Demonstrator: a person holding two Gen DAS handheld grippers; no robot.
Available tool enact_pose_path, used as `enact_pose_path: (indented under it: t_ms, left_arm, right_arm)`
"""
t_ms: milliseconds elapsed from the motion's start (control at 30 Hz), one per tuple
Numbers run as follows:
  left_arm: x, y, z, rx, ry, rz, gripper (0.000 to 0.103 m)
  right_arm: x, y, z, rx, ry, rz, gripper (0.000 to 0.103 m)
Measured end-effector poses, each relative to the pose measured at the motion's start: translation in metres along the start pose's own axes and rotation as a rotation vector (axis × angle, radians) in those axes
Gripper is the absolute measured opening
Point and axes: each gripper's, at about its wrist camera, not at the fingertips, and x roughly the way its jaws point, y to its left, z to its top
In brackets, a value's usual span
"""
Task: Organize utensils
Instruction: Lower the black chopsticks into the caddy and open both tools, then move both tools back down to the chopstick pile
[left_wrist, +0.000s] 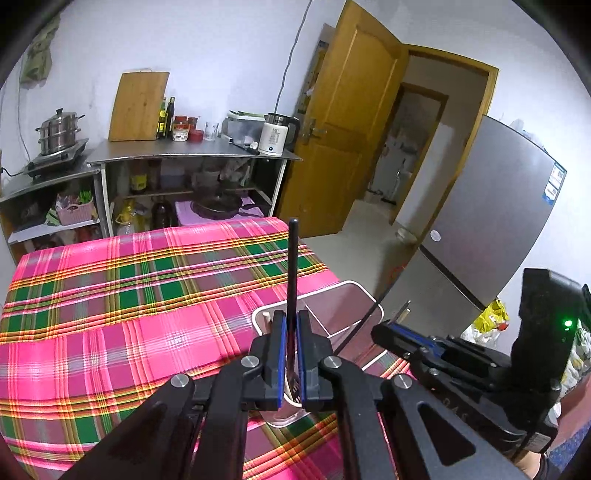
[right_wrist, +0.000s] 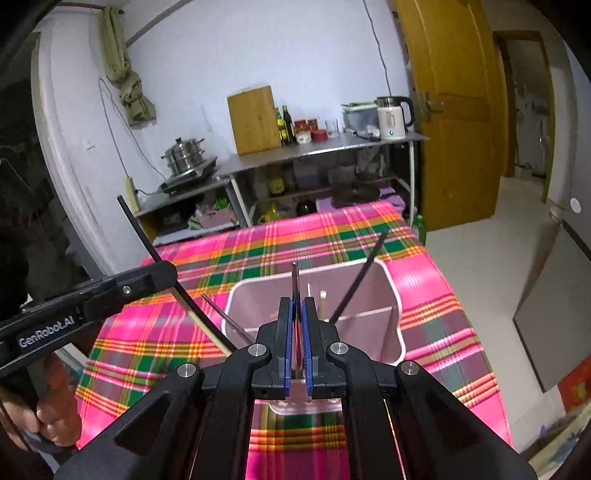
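Now both chopsticks ride above the holder.

My left gripper (left_wrist: 290, 354) has its fingers closed on a dark chopstick (left_wrist: 293, 266), upright toward 12 o'clock; my right gripper (right_wrist: 298, 343) likewise pinches a second stick (right_wrist: 294, 280). I hold them vertical, I judge, so each drops tip-first into the white holder (right_wrist: 391, 280) on the plaid desk (left_wrist: 129, 295), where other sticks already lean.

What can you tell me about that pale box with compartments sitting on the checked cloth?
The box looks like pale, smooth plastic with rounded corners and an open top. A thin wall splits it into compartments. It stands upright on the pink checked cloth. Inside, a dark stick leans on its far rim, and a pale stick stands nearly upright.
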Motion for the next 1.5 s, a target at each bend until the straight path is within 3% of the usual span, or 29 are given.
enact_pose_path:
  t_ms: [200, 333, 500, 767, 1133, 1500]
  left_arm:
    - [-0.007, -0.002, -0.001, 0.009, 0.000, 0.004, 0.006]
    - [-0.022, -0.003, 0.000, 0.013, -0.029, 0.007, 0.008]
    - [-0.046, 0.001, -0.003, 0.011, -0.067, 0.009, 0.009]
    - [-0.076, 0.018, -0.032, -0.022, -0.080, 0.044, 0.009]
    - [-0.094, 0.062, -0.084, -0.101, -0.030, 0.120, 0.009]
    - [-0.075, 0.093, -0.129, -0.170, 0.061, 0.172, 0.016]
  right_arm:
    - [0.003, -0.003, -0.002, 0.012, 0.027, -0.003, 0.006]
    - [-0.010, -0.002, 0.000, 0.004, 0.002, -0.004, 0.012]
    - [-0.027, 0.001, -0.001, 0.007, -0.026, -0.001, 0.012]
    - [-0.049, 0.008, -0.015, 0.005, -0.042, 0.016, 0.013]
    - [-0.057, 0.035, -0.045, -0.031, -0.012, 0.062, 0.013]
    - [-0.038, 0.053, -0.073, -0.054, 0.056, 0.107, 0.013]
